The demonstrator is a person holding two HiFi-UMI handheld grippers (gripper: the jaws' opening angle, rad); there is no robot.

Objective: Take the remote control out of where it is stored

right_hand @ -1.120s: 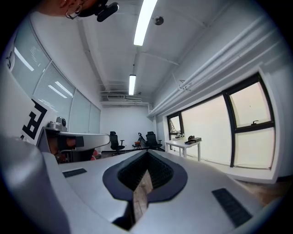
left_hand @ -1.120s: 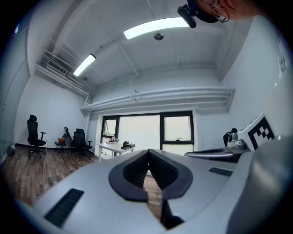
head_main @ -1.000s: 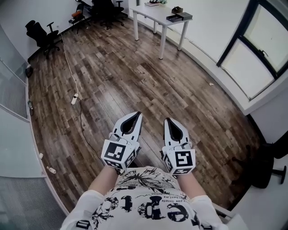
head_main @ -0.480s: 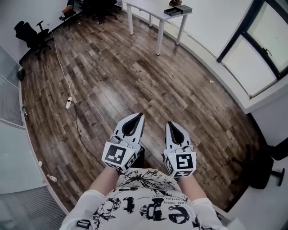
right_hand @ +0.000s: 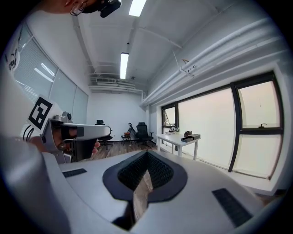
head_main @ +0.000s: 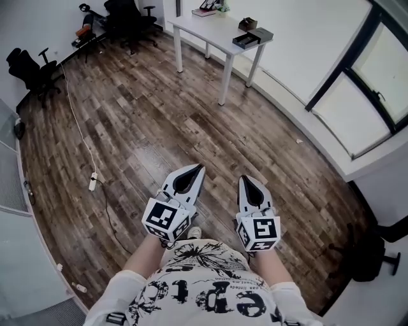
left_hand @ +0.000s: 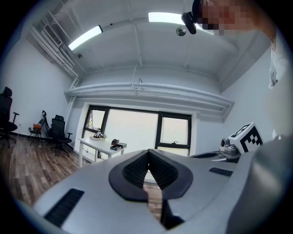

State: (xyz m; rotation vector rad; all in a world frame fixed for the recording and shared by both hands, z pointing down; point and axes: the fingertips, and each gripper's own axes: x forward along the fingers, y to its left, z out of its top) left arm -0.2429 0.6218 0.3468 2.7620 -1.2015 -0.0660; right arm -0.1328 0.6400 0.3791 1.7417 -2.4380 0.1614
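No remote control shows in any view. My left gripper (head_main: 199, 167) (left_hand: 148, 152) and right gripper (head_main: 245, 179) (right_hand: 147, 153) are held side by side in front of the person's body, above the wooden floor. Both point forward and both are shut, with nothing between their jaws. Far ahead stands a white table (head_main: 213, 28) (left_hand: 98, 146) (right_hand: 176, 138). A dark open box (head_main: 252, 37) (left_hand: 117, 146) (right_hand: 190, 136) lies on its near end, and other small items sit further along it. What the box holds is too small to tell.
Black office chairs (head_main: 32, 63) stand at the far left wall, with more (head_main: 131, 13) behind the table. A power strip with its cable (head_main: 93, 184) lies on the floor at the left. A large window (head_main: 376, 83) and another chair (head_main: 376, 251) are on the right.
The head view has shifted: the white table now sits lower and shows more fully, and the chairs have slid left. Both grippers keep the same shut pose.
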